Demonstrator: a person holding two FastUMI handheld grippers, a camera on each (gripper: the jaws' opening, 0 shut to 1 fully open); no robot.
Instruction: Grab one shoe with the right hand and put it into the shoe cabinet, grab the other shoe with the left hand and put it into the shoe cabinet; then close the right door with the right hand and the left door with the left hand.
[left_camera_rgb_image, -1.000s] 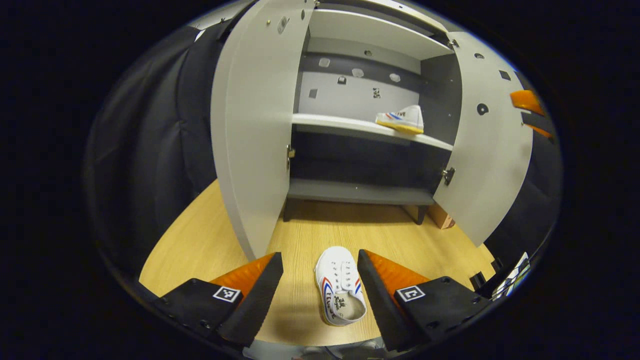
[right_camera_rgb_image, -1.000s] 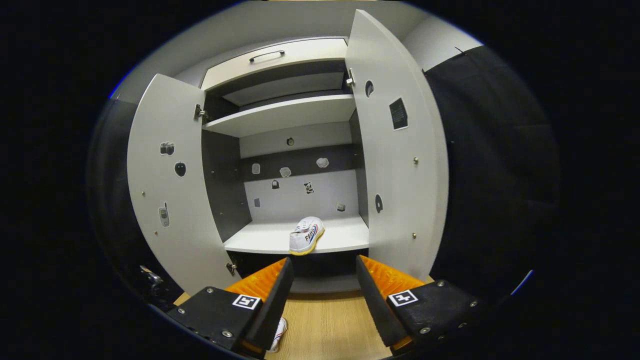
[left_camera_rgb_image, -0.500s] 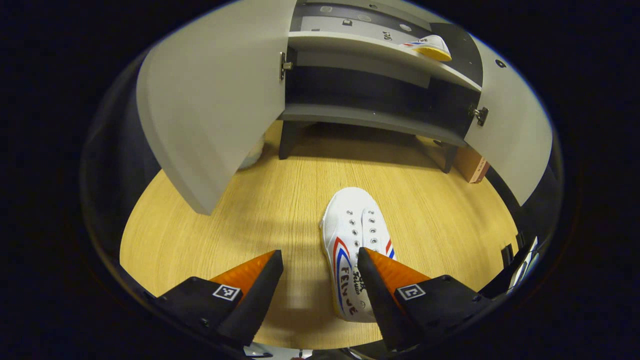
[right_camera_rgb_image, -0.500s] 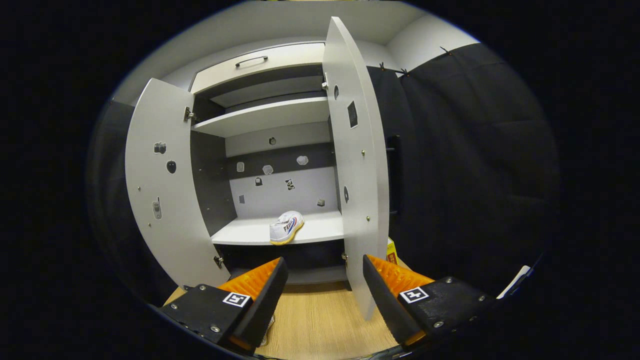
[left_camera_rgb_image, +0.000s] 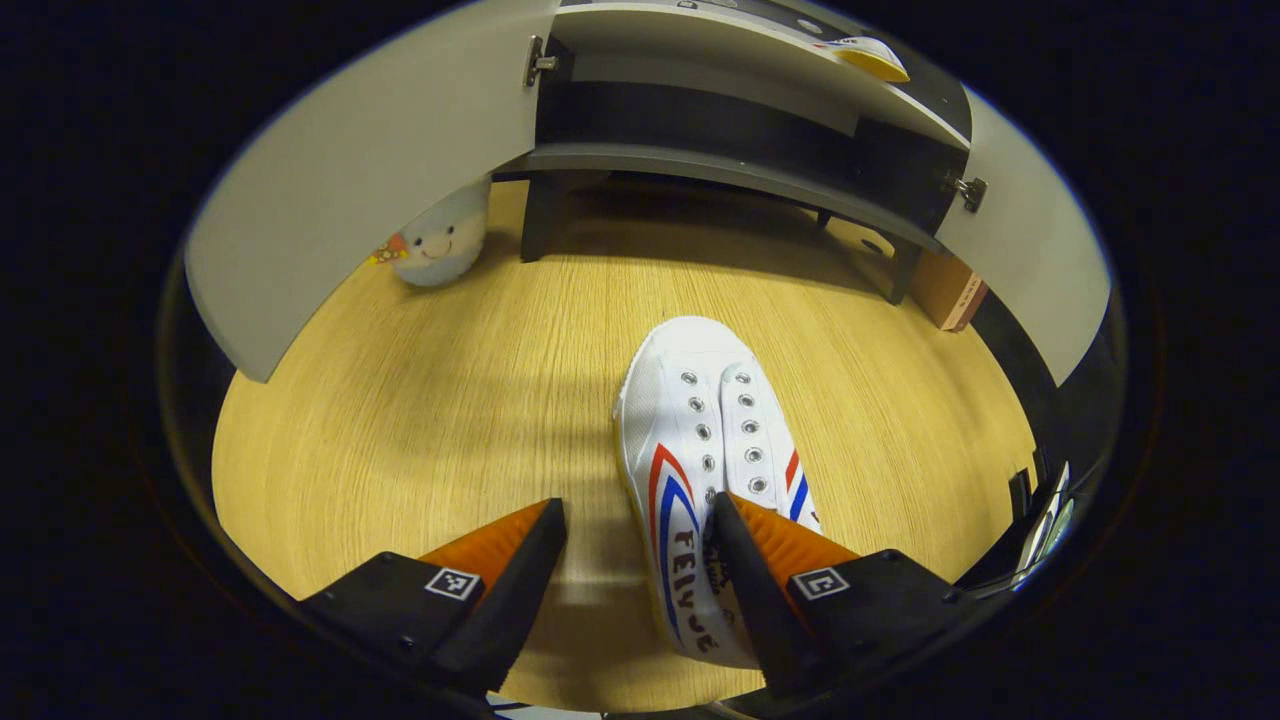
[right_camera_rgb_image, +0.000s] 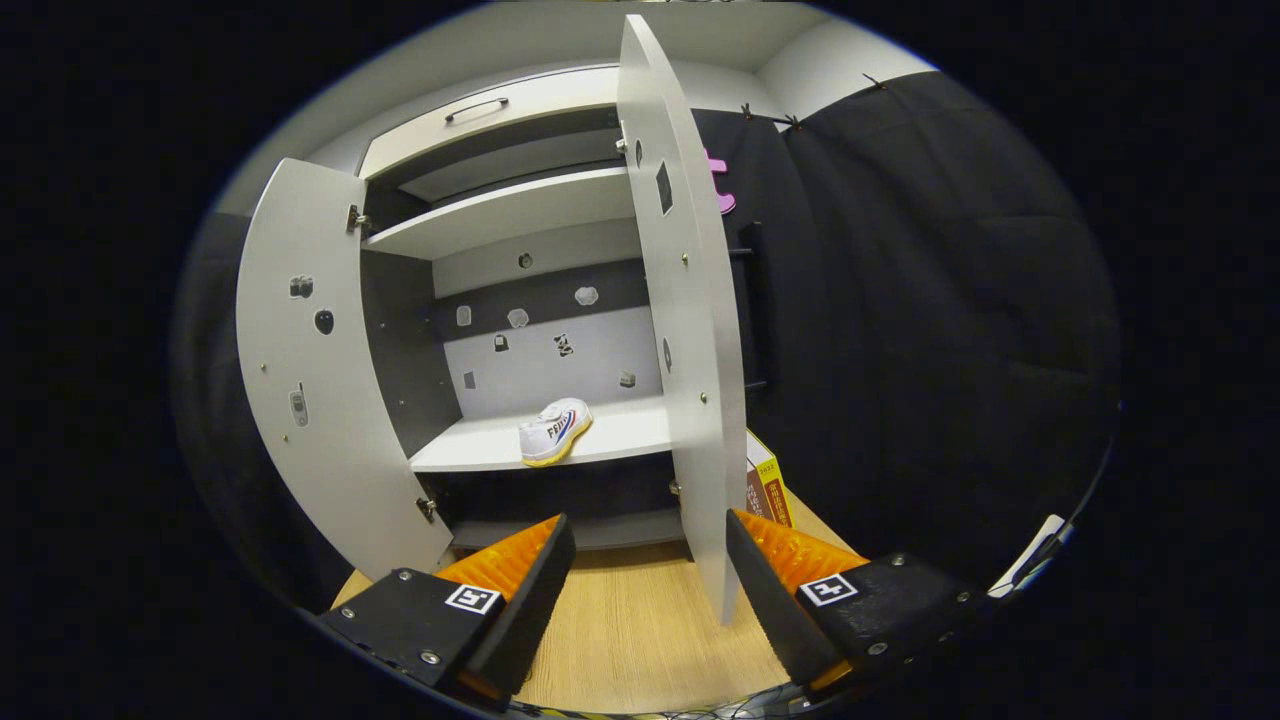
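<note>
Heel of the white shoe (left_camera_rgb_image: 700, 470) on the wooden floor (left_camera_rgb_image: 420, 420) is cut off behind the left hand-held gripper (left_camera_rgb_image: 637, 520), whose fingers stand wide apart; one finger overlaps the shoe's opening, contact uncertain. Toe points toward the shoe cabinet (left_camera_rgb_image: 720, 170). Right hand-held gripper (right_camera_rgb_image: 647, 535), fingers wide and holding nothing, faces the open right door (right_camera_rgb_image: 690, 330) edge-on. Second shoe (right_camera_rgb_image: 553, 431) lies on the middle shelf (right_camera_rgb_image: 480, 448). Left door (right_camera_rgb_image: 310, 380) stands open.

Even, sharp lighting (soft shadows on the floor (left_camera_rgb_image: 420, 420)), edges bowed.
</note>
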